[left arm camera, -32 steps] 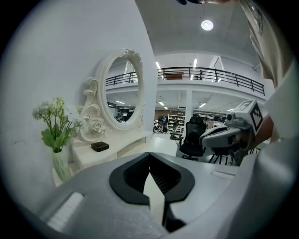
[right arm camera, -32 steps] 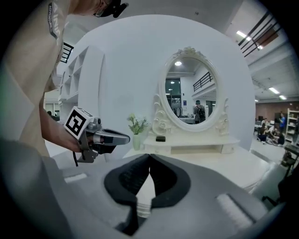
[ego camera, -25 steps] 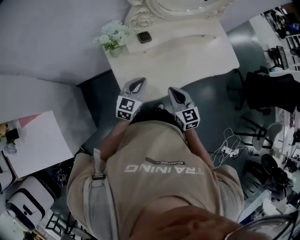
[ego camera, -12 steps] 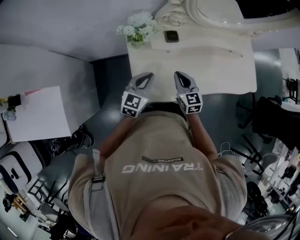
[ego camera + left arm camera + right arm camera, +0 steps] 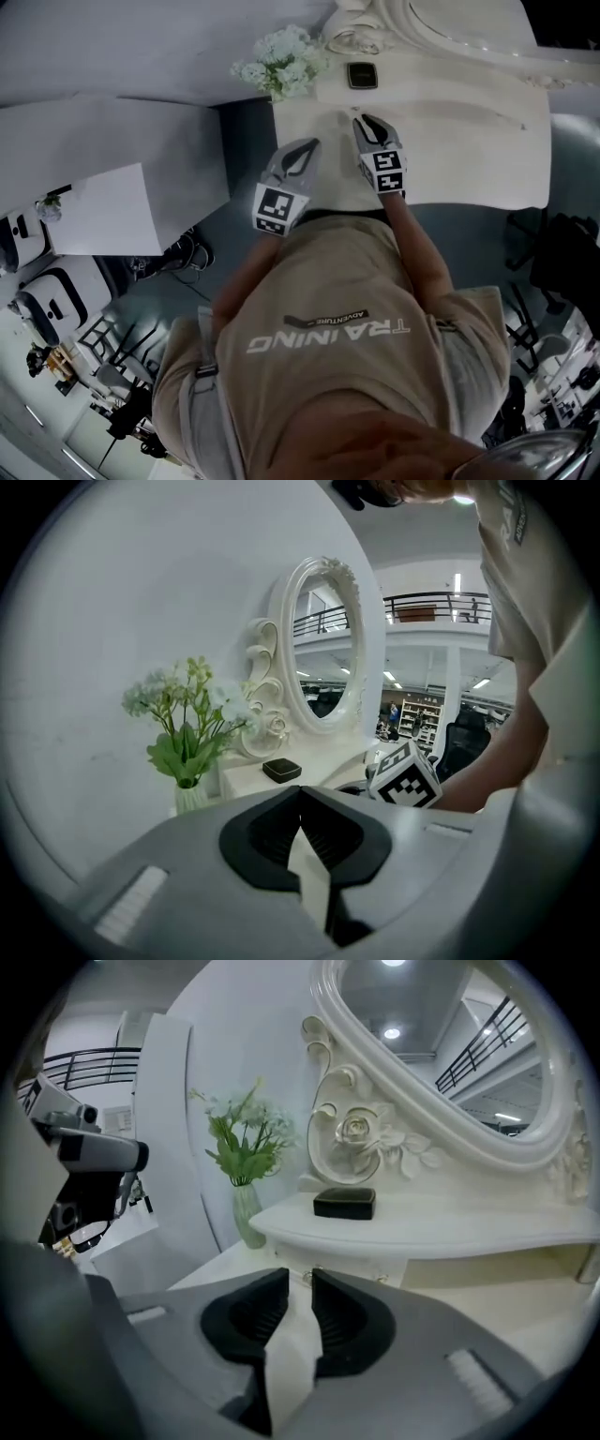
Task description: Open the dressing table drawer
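Note:
The white dressing table [image 5: 459, 141] stands ahead of me. A small drawer front [image 5: 345, 1261] with a little knob [image 5: 307, 1276] sits under its raised shelf. My right gripper [image 5: 367, 120] is out over the tabletop and points at that drawer. Its jaws [image 5: 300, 1275] are opening, a narrow gap shows at the tips, and nothing is between them. My left gripper [image 5: 308, 144] hovers at the table's front left edge. Its tips [image 5: 300, 789] touch, so it is shut and empty. The right gripper's marker cube [image 5: 405, 775] shows in the left gripper view.
A vase of white flowers [image 5: 278, 58] stands at the table's back left corner. A small black box [image 5: 361, 75] rests on the raised shelf below the ornate oval mirror [image 5: 441, 1054]. White partition panels [image 5: 103, 216] stand to the left, and office chairs [image 5: 553, 272] to the right.
Both grippers have moved forward from the table's front edge. The right one has gone farther, out over the tabletop toward the shelf. The left has reached the front left edge.

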Demonstrator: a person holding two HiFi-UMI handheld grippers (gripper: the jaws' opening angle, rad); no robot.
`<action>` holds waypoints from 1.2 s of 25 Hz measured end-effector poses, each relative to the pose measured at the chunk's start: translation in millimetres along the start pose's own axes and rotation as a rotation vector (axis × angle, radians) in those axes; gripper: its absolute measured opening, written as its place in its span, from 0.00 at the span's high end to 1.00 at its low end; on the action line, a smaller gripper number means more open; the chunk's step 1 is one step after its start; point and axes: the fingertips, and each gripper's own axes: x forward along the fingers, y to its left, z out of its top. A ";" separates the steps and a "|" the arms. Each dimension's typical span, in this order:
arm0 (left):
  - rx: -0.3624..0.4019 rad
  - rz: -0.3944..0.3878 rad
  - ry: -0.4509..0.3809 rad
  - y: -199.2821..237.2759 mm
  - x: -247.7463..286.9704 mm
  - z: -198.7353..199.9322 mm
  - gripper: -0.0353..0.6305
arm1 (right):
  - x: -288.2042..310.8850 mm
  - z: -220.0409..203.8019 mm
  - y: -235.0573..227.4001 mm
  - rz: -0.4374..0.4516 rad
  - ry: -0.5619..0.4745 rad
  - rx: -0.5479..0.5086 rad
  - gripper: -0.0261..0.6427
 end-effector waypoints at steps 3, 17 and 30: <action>-0.006 0.013 0.022 1.3 10.6 -8.1 0.94 | 22.2 -6.8 -6.2 0.010 0.036 0.014 0.81; -0.043 0.111 0.060 28.0 -1.6 -20.4 0.94 | 54.0 -17.4 -17.4 -0.112 0.053 0.121 0.80; -0.041 0.127 0.045 38.6 -24.3 -25.8 0.94 | 26.3 -34.3 -1.7 -0.107 0.068 0.106 0.81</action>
